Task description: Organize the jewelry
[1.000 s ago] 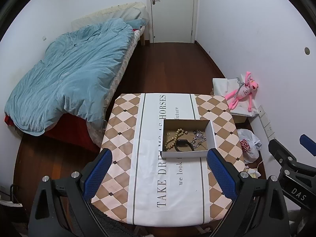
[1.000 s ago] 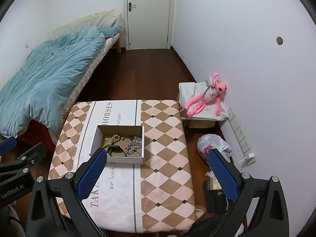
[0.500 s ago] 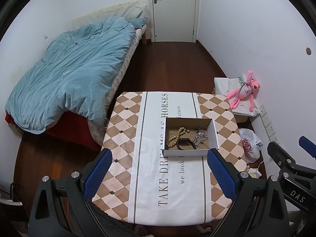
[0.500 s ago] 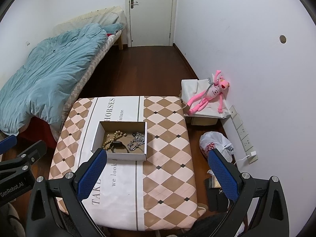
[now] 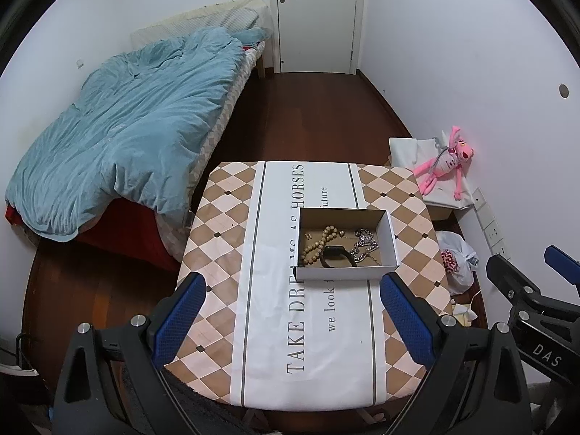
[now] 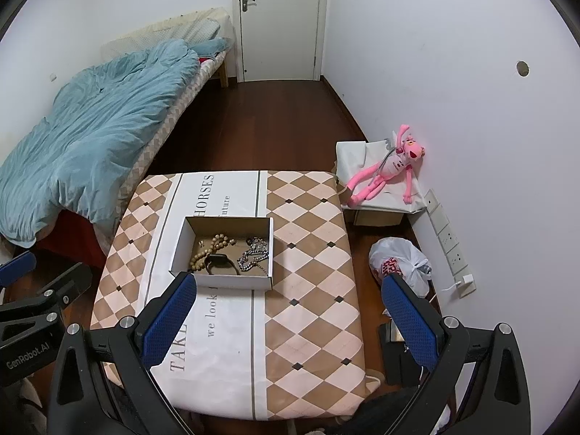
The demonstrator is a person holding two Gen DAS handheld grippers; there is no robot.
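A shallow white cardboard box sits on the checkered tablecloth. Inside lie a wooden bead bracelet, a black band and a silver chain. My left gripper is open and empty, held high above the table's near side. My right gripper is open and empty, high over the table's near right part. Each gripper shows at the edge of the other's view.
The table carries a cloth with printed text. A bed with a blue duvet lies left. A pink plush toy on a covered box and a white plastic bag lie right by the wall. A door stands at the back.
Both grippers have drawn back and upward from the table, so the table and box look smaller and farther. The jaws stay open. The jewelry in the box has not moved.
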